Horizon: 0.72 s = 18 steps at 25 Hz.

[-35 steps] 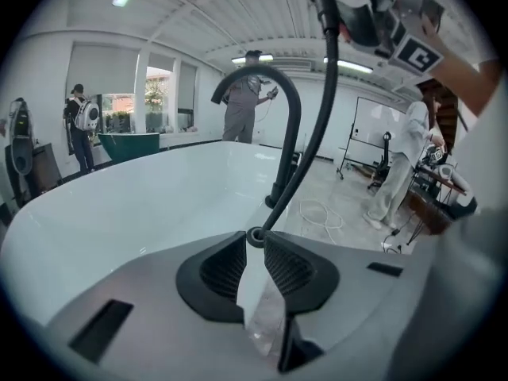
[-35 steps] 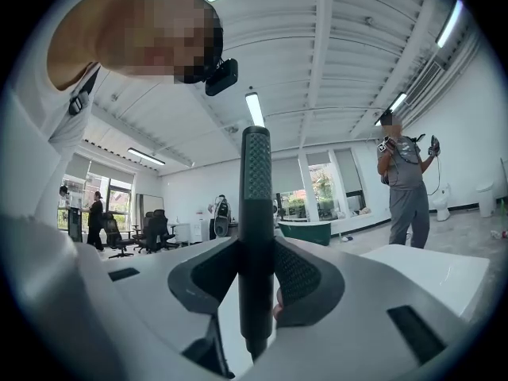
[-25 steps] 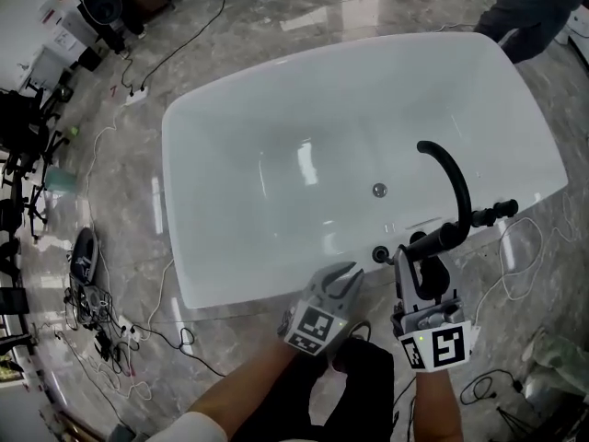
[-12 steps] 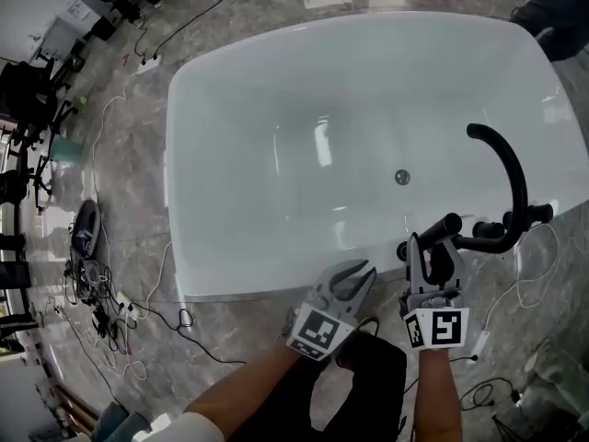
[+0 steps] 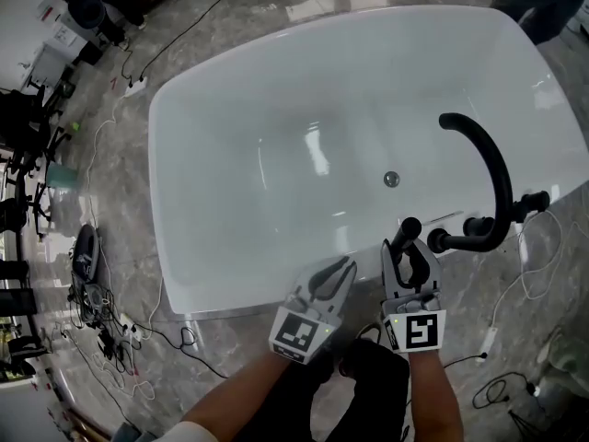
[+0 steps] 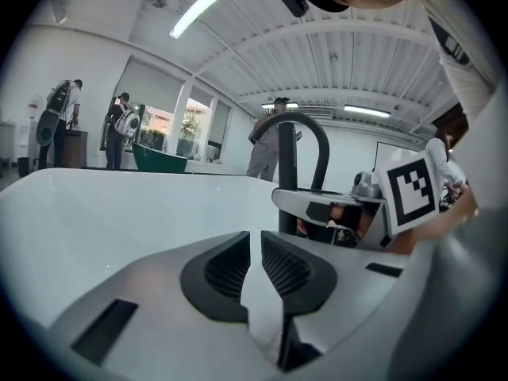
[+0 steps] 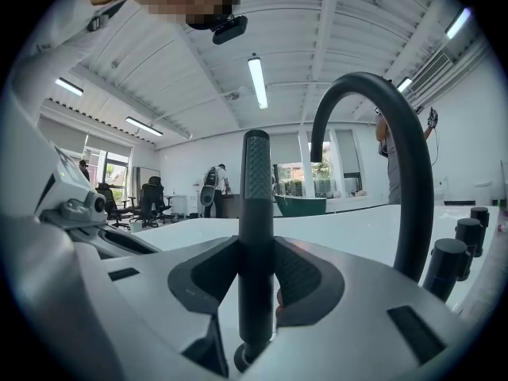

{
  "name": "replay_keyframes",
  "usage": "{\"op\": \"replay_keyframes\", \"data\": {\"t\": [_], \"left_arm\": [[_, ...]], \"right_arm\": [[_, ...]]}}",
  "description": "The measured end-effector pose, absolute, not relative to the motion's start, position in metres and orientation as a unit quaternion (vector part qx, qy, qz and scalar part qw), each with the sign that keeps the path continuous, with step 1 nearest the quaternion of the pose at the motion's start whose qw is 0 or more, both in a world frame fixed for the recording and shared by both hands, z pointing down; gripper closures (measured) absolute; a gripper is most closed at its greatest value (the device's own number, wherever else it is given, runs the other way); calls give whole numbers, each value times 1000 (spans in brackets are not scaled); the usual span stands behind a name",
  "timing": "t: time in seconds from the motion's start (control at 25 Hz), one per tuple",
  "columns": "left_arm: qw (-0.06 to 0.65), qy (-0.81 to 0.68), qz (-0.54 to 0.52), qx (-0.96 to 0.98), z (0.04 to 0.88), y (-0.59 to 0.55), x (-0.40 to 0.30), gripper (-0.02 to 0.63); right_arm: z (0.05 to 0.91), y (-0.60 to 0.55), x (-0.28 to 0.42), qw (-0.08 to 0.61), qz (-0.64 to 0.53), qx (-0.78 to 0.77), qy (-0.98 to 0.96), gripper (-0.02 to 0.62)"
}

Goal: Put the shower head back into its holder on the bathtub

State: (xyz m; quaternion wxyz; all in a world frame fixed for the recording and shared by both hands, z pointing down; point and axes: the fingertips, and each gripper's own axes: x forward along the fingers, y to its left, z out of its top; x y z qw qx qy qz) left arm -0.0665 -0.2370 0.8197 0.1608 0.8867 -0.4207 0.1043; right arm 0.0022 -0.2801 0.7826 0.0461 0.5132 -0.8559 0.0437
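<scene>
The right claw (image 5: 409, 258) is clenched on the shower head (image 7: 255, 205), a slim black stick that stands upright between its pads. The shower head is just to the left of the black curved faucet (image 5: 492, 168), at the same edge of the white bathtub (image 5: 161, 182) where the faucet stands, and does not touch it. The left claw (image 5: 335, 274) is farther to the left of the faucet, beside the right one. Its jaws have just been closing to a thin gap, and nothing is between them.

I judge the task as nearly finished, because the shower head is at the faucet side and is held vertical. What is left is to seat it fully and let go. Whether its lower end already sits in the holder I cannot tell.
</scene>
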Motion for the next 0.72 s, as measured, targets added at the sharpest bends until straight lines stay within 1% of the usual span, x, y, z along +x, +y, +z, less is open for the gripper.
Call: {"op": "replay_keyframes", "data": {"t": [0.2, 0.36, 0.72], "left_arm": [[159, -423, 108, 886, 819, -241, -64, 563], [158, -420, 111, 887, 819, -241, -59, 563], [170, -418, 119, 884, 810, -239, -56, 563]], "right_arm": [[781, -271, 4, 39, 38, 512, -857, 453], [795, -263, 9, 62, 45, 503, -861, 453], [802, -261, 11, 72, 51, 494, -865, 453]]}}
